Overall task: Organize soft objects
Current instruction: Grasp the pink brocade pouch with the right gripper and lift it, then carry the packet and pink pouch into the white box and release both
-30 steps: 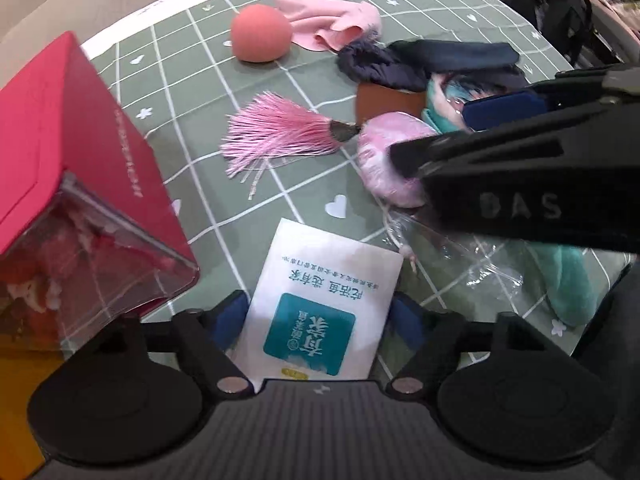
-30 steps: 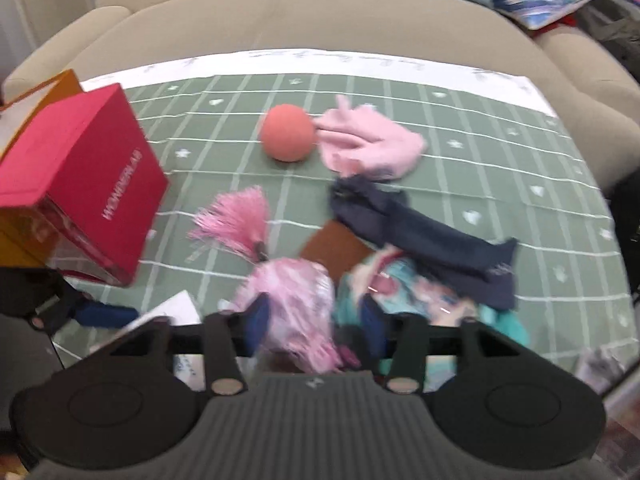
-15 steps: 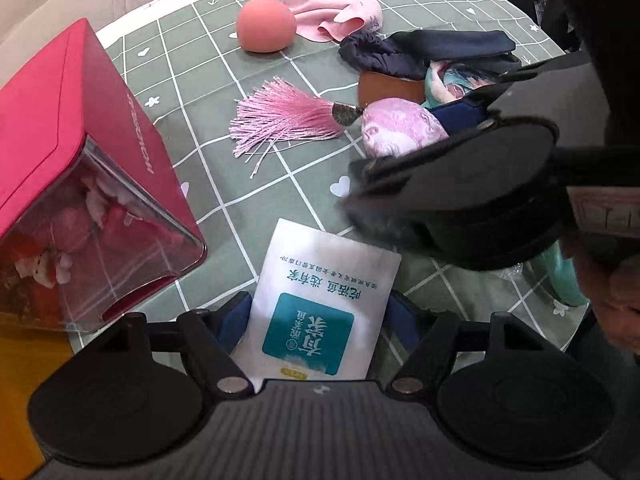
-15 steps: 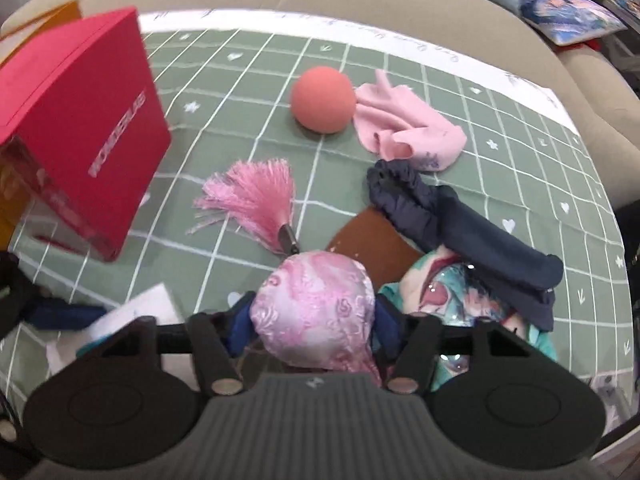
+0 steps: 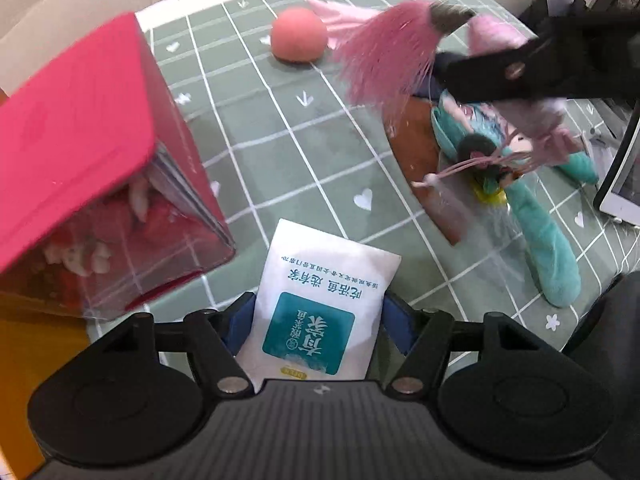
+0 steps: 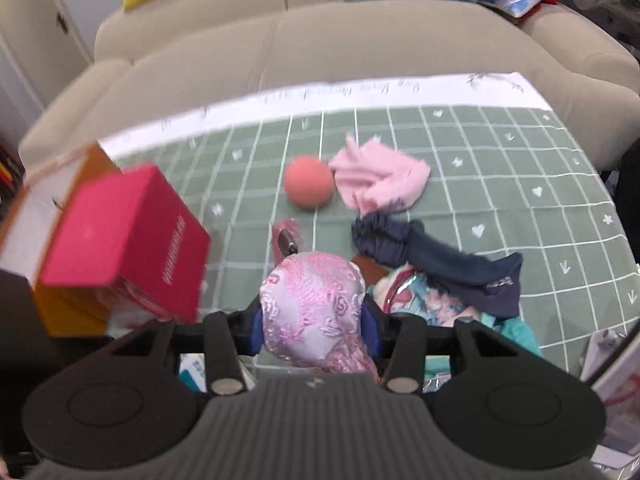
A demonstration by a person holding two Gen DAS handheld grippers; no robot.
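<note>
Right hand-held gripper (image 6: pixel 314 330) clamped on pink brocade pouch (image 6: pixel 314 312) — left hand-held gripper (image 5: pixel 316 322) pinching white sachet (image 5: pixel 320 308).

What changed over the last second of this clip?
The right gripper, already closed on the pink brocade pouch, lifted it off the tablecloth, so its pink tassel now dangles in the air. The left gripper still holds the white packet; ball and red box unmoved.

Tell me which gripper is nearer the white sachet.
Left. The left gripper has its fingers on either side of the white sachet, which lies on the tablecloth. The right gripper is raised off to the sachet's right, clamping the pink brocade pouch.
</note>
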